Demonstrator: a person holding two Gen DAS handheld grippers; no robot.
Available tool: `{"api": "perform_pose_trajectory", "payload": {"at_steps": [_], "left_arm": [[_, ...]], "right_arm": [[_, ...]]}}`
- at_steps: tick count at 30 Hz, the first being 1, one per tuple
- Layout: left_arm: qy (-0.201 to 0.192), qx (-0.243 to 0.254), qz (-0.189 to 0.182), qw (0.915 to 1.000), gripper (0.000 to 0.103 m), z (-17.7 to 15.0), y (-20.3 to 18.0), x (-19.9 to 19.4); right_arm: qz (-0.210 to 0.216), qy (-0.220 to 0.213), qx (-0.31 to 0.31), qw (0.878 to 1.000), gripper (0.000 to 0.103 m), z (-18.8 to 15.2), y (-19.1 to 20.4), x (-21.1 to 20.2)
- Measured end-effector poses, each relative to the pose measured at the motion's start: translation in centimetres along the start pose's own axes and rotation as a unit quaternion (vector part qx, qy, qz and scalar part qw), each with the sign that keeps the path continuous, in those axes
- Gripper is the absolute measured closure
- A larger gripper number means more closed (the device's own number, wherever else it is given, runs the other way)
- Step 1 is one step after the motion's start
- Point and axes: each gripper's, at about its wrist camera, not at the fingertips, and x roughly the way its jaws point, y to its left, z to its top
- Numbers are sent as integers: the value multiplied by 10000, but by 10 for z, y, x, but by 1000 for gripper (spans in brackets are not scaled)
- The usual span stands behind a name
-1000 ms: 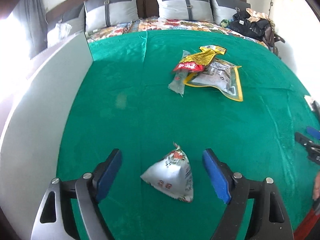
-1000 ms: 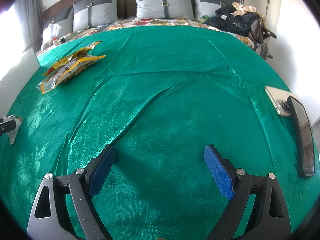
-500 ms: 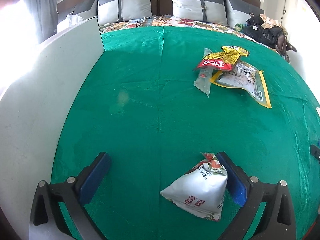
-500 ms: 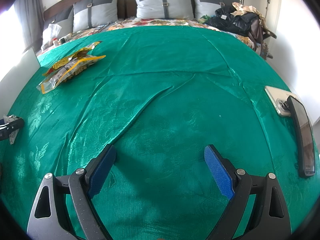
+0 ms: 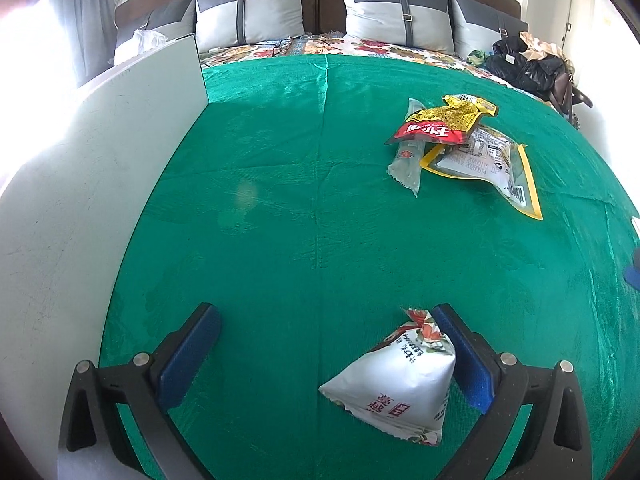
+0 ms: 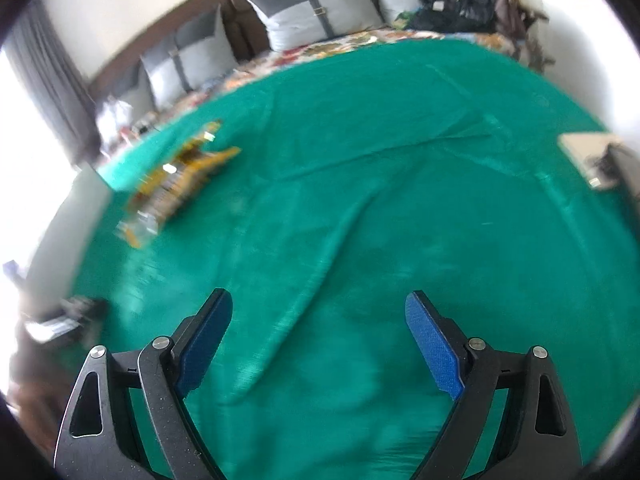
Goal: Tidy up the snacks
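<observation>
A green bedspread (image 5: 280,208) covers the bed, with a white board (image 5: 100,184) standing along its left edge. Far off lies a pile of snack packets (image 5: 460,140). The left tongs (image 5: 328,344) stand wide apart around a white triangular snack bag (image 5: 396,380), which seems to touch the right pad. The right tongs (image 6: 320,328), blurred, are closing slightly over bare cloth, nothing between them.

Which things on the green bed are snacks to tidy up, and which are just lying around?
Snacks for the job:
- white triangle packet, between the open left gripper's fingers
- red and yellow packet
- clear long packet
- yellow-edged pouch

Just lying around:
- grey pillows
- black bags
- white board
- phone, blurry
</observation>
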Motion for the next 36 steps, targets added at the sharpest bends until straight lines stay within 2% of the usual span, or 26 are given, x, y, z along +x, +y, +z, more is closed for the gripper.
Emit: {"api": "perform_pose_trajectory", "payload": {"at_steps": [3,4,5,7,9,10,11,13,16,20,22,24,25,27,28,29,30,32,34,36], "left_arm": [[0,0,0,10000,0,0,0,0],[0,1,0,10000,0,0,0,0],[0,1,1,10000,0,0,0,0],[0,0,-1,10000,0,0,0,0],[0,1,-1,10000,0,0,0,0],[-1,0,-1,10000,0,0,0,0],[0,1,-1,10000,0,0,0,0],[0,0,-2,10000,0,0,0,0],[0,3,-2,10000,0,0,0,0],[0,3,-1,10000,0,0,0,0],[0,3,-2,10000,0,0,0,0],[0,3,-2,10000,0,0,1,0],[0,3,-2,10000,0,0,1,0],[0,4,-1,10000,0,0,1,0],[0,4,-1,10000,0,0,1,0],[0,4,-1,10000,0,0,1,0],[0,4,-2,10000,0,0,1,0],[0,4,-2,10000,0,0,1,0],[0,3,-2,10000,0,0,1,0],[0,3,-2,10000,0,0,1,0]], "right_arm": [[672,190,-120,9975,14,18,37,32],[874,325,-120,9956,23,23,48,47],[1010,563,-89,9932,42,29,59,64],[1051,1008,59,9893,62,34,71,96],[1058,1048,278,9885,62,35,77,114],[1102,1017,385,9879,68,36,78,118],[1157,1065,510,9862,92,36,78,123],[1265,1090,703,9835,92,34,74,121],[1346,1118,528,9832,94,29,63,103],[1362,1192,502,9822,95,24,14,54],[1086,1067,445,9873,95,19,-11,29],[536,745,195,9956,93,15,-29,1],[251,560,93,9981,85,11,-33,-10],[-356,133,5,9993,48,3,-40,-30],[-551,-145,5,9984,23,-2,-42,-39],[-709,-437,6,9965,22,-6,-43,-47],[-797,-533,17,9954,22,-7,-43,-51],[-945,-592,-91,9937,23,-3,-41,-53],[-1472,-776,-382,9853,23,-2,-34,-53],[-1798,-736,-555,9794,23,1,-32,-43]]}}
